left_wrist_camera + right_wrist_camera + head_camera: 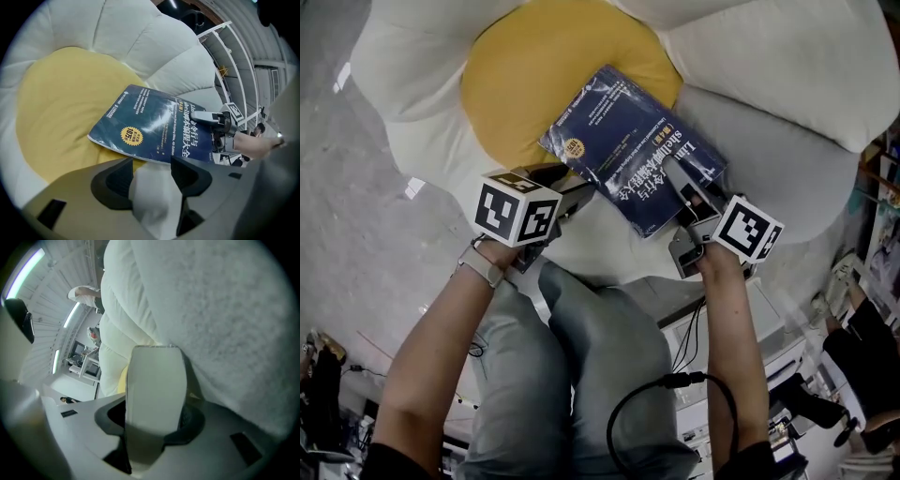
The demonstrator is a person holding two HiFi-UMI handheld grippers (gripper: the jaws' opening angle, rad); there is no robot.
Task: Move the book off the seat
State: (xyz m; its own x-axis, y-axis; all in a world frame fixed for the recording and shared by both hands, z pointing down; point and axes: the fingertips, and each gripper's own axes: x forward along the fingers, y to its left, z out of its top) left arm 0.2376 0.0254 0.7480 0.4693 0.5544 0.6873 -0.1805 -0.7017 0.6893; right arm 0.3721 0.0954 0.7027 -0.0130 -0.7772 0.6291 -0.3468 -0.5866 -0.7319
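Observation:
A dark blue book [628,150] lies slanted across the flower-shaped seat, half on its yellow centre [525,75] and half on a white petal. My right gripper [680,183] is shut on the book's near right edge, with one finger flat on the cover. In the right gripper view the book's pale side [152,380] fills the gap between the jaws of the right gripper [152,420]. My left gripper [572,192] is open just short of the book's near left edge. In the left gripper view the book [154,126] lies beyond the left gripper [150,168], with only white cushion between the jaws.
Big white petals [769,56] and a grey one [787,178] ring the yellow centre. My knees in grey trousers [581,375] sit below the seat, beside a black cable [675,384] and white equipment [769,347]. Grey floor [356,216] lies to the left.

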